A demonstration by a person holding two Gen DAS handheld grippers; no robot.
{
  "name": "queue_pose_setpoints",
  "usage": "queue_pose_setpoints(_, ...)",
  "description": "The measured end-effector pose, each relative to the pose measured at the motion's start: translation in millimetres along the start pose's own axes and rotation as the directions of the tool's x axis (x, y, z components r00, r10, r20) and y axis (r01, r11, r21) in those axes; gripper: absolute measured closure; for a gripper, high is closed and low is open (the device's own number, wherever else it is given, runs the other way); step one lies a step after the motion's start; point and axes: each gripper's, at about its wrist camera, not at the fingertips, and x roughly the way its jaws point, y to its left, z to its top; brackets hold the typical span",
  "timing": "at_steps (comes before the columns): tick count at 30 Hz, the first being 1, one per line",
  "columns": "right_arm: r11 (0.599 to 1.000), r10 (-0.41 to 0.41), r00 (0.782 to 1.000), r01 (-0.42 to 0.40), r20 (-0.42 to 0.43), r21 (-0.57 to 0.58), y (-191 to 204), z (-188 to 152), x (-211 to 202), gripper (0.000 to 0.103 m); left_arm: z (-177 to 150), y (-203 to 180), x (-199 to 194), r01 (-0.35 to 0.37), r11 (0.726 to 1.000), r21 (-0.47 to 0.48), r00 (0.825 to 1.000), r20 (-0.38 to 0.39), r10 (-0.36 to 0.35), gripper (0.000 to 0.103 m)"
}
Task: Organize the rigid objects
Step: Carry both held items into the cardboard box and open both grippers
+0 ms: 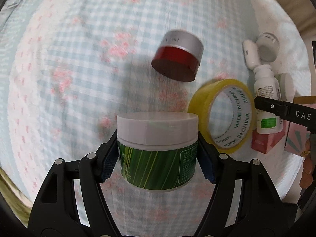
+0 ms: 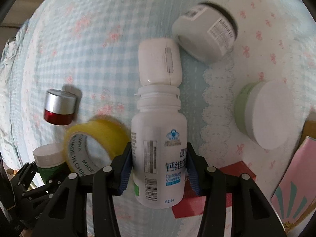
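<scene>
Left gripper [image 1: 158,158] clamped on the green jar [image 1: 158,152] just above the checked bedspread [image 1: 79,79], right gripper [image 2: 159,169] pinching the white pill bottle [image 2: 158,148] mid-body: probably light, stiff, slick plastic, best gripped across labelled flanks below the lids.

The wide stretch of checked bedspread [image 1: 69,69] to the left of the red jar [image 1: 177,59] lies bare, so a gripper could pass there freely. The right side is crowded: the yellow tape roll [image 1: 221,114] leans just beside the green-labelled jar [image 1: 158,154], with a white case [image 2: 160,63], a pale tub [image 2: 205,35] and boxes [image 2: 197,203] packed close. A green white-lidded jar [image 2: 262,114] blocks the far right edge.
</scene>
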Motion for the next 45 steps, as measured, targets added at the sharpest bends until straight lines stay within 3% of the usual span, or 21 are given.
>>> queue_pose_setpoints(9, 0.998, 0.033, 0.99, -0.039, 0.14, 0.039, 7.0, -37.4, -74.0, 0.057, -22.8, 1.4, -79.9, 0.002, 0.999, 0.046, 0.986, 0.164, -0.01, 0.035)
queue_pose_setpoints(16, 0.988, 0.112, 0.957, -0.137, 0.266, 0.076, -1.5, -85.7, -157.2, 0.057, -36.6, -26.4, -171.8, 0.011, 0.995, 0.1, 0.95, 0.311, -0.041, 0.035)
queue_pose_setpoints(23, 0.979, 0.125, 0.919, -0.175, 0.373, 0.103, -28.0, -128.5, -219.8, 0.057, -43.9, -74.3, -227.4, 0.065, 0.984, 0.168, 0.913, 0.389, -0.127, 0.035)
queue_pose_setpoints(30, 0.97, 0.08, 0.886, -0.174, 0.457, 0.168, -87.2, -179.4, -274.8, 0.057, -66.8, -157.7, -261.5, 0.12, 0.958, 0.261, 0.883, 0.414, -0.223, 0.035)
queue_pose_setpoints(35, 0.965, 0.035, 0.862, -0.161, 0.506, 0.208, -147.2, -213.7, -312.3, 0.057, -88.4, -241.1, -277.9, 0.148, 0.936, 0.318, 0.865, 0.418, -0.279, 0.035)
queue_pose_setpoints(38, 0.961, 0.013, 0.857, -0.153, 0.515, 0.229, -189.5, -230.0, -329.8, 0.057, -100.6, -291.0, -277.9, 0.181, 0.92, 0.348, 0.863, 0.392, -0.318, 0.035)
queue_pose_setpoints(45, 0.944, -0.034, 0.86, -0.14, 0.51, 0.299, -290.1, -257.4, -340.3, 0.057, -117.4, -408.4, -253.2, 0.211, 0.876, 0.433, 0.879, 0.307, -0.363, 0.035)
